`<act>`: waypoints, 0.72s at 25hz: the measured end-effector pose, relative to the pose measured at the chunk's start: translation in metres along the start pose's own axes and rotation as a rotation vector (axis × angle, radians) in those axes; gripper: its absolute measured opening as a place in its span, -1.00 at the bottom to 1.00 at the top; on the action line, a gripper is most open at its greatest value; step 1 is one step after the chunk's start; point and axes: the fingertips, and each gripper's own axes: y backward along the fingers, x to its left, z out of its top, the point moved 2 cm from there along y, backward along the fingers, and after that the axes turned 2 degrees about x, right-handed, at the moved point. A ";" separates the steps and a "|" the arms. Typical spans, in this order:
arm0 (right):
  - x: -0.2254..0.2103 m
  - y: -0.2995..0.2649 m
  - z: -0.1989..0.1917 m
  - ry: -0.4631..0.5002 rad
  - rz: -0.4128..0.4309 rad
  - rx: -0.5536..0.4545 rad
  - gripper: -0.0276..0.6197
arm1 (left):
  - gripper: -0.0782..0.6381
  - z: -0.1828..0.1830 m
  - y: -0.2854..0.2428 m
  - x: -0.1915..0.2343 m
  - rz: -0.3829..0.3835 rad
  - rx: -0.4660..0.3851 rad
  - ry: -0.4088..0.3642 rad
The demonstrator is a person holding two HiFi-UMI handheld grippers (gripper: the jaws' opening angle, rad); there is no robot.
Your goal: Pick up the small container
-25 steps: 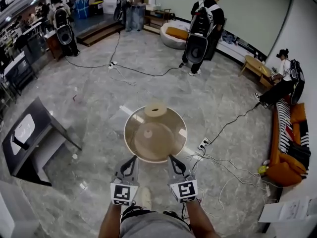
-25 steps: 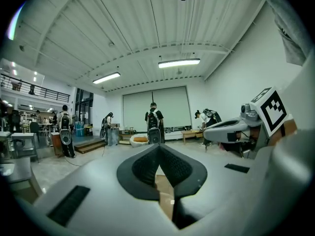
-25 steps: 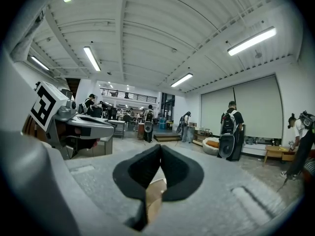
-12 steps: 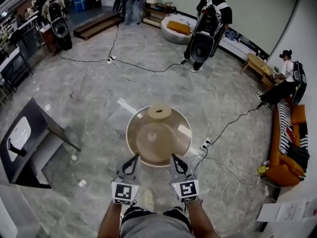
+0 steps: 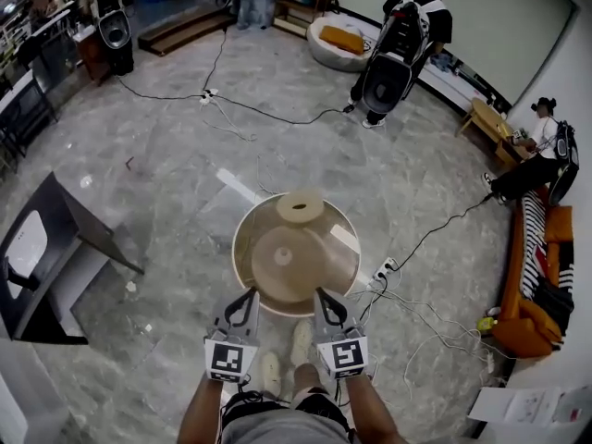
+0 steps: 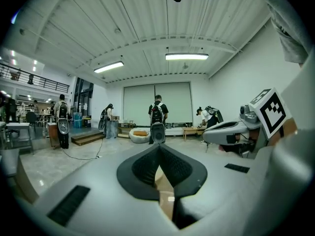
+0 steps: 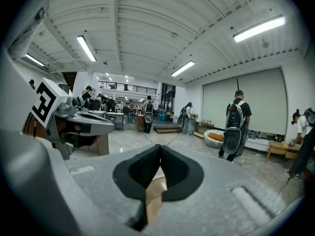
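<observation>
The small container point(image 5: 300, 206) is a flat, round, beige box on the far side of a round glass-topped table point(image 5: 242, 248). Below the glass shows the table's beige base point(image 5: 282, 257). My left gripper point(image 5: 248, 295) and right gripper point(image 5: 319, 295) are held side by side at the table's near edge, both pointing at it. Each is shut with nothing between its jaws. In the left gripper view the left gripper point(image 6: 158, 146) has its tips meeting, and the right gripper point(image 7: 160, 146) looks the same in its own view. The container is well ahead of both.
Cables and a power strip point(image 5: 380, 271) lie on the floor right of the table. A dark slanted stand point(image 5: 55, 239) is at left, an orange sofa point(image 5: 546, 285) at right. A person with a backpack point(image 5: 398, 44) stands beyond. My feet point(image 5: 301, 340) are under the grippers.
The person has stepped forward: the table's near edge now reaches the gripper tips, and a foot has come into view. Both grippers stay shut.
</observation>
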 end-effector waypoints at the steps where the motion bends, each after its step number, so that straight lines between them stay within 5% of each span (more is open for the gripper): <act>1: -0.005 -0.006 -0.003 -0.003 0.003 0.002 -0.91 | -0.73 -0.003 -0.007 0.000 -0.004 0.007 -0.010; 18: -0.075 -0.164 -0.067 -0.037 0.145 0.068 -0.91 | -0.73 -0.067 -0.151 0.054 0.081 0.113 0.051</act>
